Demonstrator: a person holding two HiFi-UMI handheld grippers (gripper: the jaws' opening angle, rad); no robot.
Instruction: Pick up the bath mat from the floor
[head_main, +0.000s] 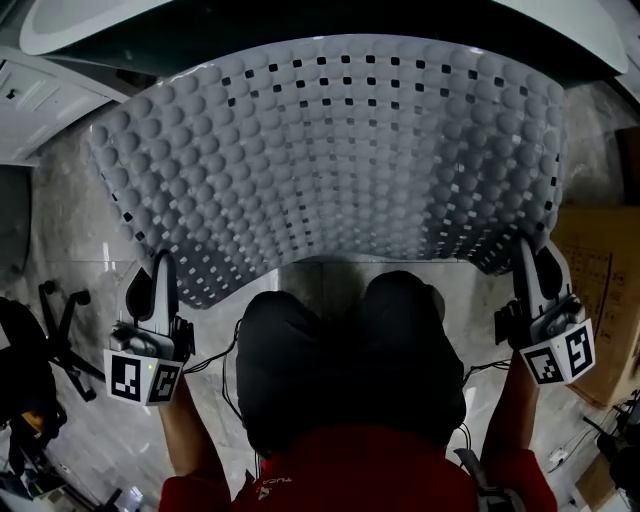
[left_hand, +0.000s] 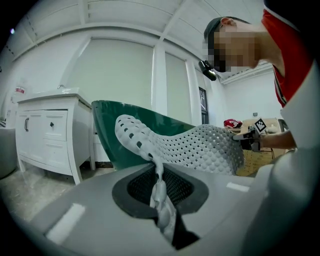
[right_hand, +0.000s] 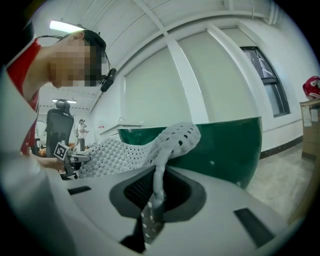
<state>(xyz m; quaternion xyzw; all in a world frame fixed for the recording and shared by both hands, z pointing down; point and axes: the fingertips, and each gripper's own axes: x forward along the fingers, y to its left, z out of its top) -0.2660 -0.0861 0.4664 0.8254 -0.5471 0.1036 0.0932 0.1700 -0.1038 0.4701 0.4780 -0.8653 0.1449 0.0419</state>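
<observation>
The grey bath mat (head_main: 340, 160), studded with bumps and square holes, hangs spread out above the floor between both grippers. In the head view my left gripper (head_main: 160, 268) is shut on its near left corner. My right gripper (head_main: 527, 250) is shut on the near right corner. In the left gripper view, the mat (left_hand: 200, 147) runs from the left gripper's (left_hand: 161, 200) pinched jaws across to the other gripper (left_hand: 250, 136). The right gripper view shows the mat's edge (right_hand: 125, 152) folded between the right gripper's (right_hand: 152, 205) jaws, with the left gripper (right_hand: 70, 159) far off.
A bathtub with a white rim (head_main: 90, 28) and dark green shell (left_hand: 112, 135) stands just beyond the mat. A white cabinet (left_hand: 45, 135) is at the left. A cardboard box (head_main: 600, 290) sits at the right, an office chair base (head_main: 60, 330) at the left. The person's knees (head_main: 340, 340) are below the mat.
</observation>
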